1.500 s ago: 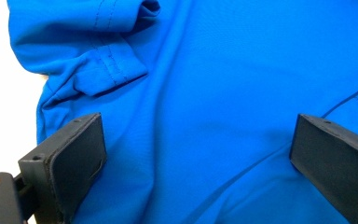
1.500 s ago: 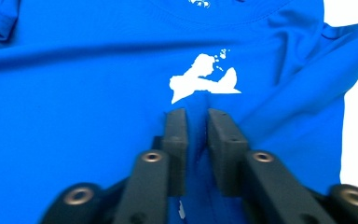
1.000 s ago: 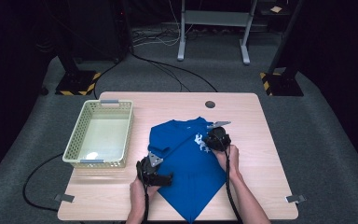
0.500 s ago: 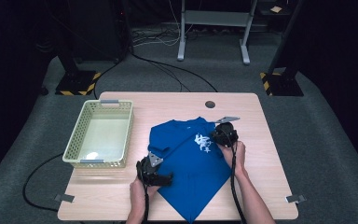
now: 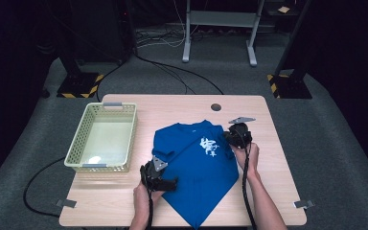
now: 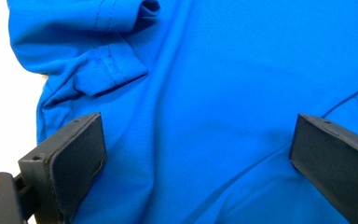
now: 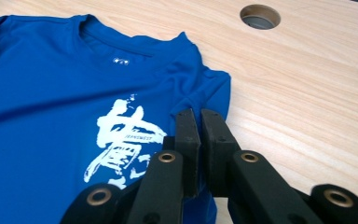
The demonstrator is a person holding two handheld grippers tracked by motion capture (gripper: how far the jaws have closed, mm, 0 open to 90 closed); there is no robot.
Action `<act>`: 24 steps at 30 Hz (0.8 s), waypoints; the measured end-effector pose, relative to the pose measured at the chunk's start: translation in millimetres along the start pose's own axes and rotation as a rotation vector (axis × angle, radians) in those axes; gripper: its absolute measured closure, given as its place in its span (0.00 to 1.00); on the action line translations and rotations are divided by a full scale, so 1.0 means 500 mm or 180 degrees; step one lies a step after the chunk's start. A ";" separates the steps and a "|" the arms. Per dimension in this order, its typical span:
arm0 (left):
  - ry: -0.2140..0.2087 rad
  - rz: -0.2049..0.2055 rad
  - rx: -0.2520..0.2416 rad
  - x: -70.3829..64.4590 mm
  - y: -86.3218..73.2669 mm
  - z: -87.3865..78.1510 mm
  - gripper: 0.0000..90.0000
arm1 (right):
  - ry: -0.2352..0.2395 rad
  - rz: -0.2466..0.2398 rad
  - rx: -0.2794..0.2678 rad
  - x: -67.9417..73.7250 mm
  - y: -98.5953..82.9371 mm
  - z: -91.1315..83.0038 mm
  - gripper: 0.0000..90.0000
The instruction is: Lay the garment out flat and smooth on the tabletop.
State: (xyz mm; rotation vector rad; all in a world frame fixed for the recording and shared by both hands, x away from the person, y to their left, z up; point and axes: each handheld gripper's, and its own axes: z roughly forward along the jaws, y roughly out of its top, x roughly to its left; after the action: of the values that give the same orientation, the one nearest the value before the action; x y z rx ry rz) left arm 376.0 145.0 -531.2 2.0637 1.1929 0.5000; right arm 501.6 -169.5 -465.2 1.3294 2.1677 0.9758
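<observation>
A blue T-shirt (image 5: 196,167) with a white print lies spread, front up, on the wooden table (image 5: 273,191). My left gripper (image 5: 166,183) rests at the shirt's near left edge. In the left gripper view it (image 6: 205,154) stands open, its jaws wide apart over the blue cloth (image 6: 205,84), beside a folded sleeve hem. My right gripper (image 5: 231,136) is at the shirt's right sleeve. In the right gripper view it (image 7: 198,115) has its jaws pressed together at the sleeve of the shirt (image 7: 51,93), and creases run toward the tips.
A pale green plastic basket (image 5: 82,166) stands on the left of the table. A round cable hole (image 5: 215,107) sits near the far edge. Bare wood lies to the right of the shirt. Stands and cables are on the floor beyond.
My right gripper has moved right and a little farther away, toward the shirt's right sleeve edge. The left gripper has stayed where it was.
</observation>
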 end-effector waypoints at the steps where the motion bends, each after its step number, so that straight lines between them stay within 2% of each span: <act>1: 0.0000 0.0000 0.0000 0.000 0.000 0.000 0.04 | 0.0000 0.0000 0.0000 0.000 0.000 0.000 0.96; 14: -0.0002 0.0000 0.0000 0.000 0.000 0.000 0.04 | -0.0102 0.0058 -0.0050 -0.030 0.004 -0.013 0.96; 24: -0.0001 0.0000 0.0000 0.000 0.000 0.000 0.04 | -0.0193 0.0160 -0.0058 -0.064 -0.002 -0.019 0.96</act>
State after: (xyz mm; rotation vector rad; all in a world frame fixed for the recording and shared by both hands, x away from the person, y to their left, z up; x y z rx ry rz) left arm 376.1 145.0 -531.2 2.0636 1.1926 0.4996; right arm 509.4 -201.7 -459.9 1.3932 2.0851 0.9594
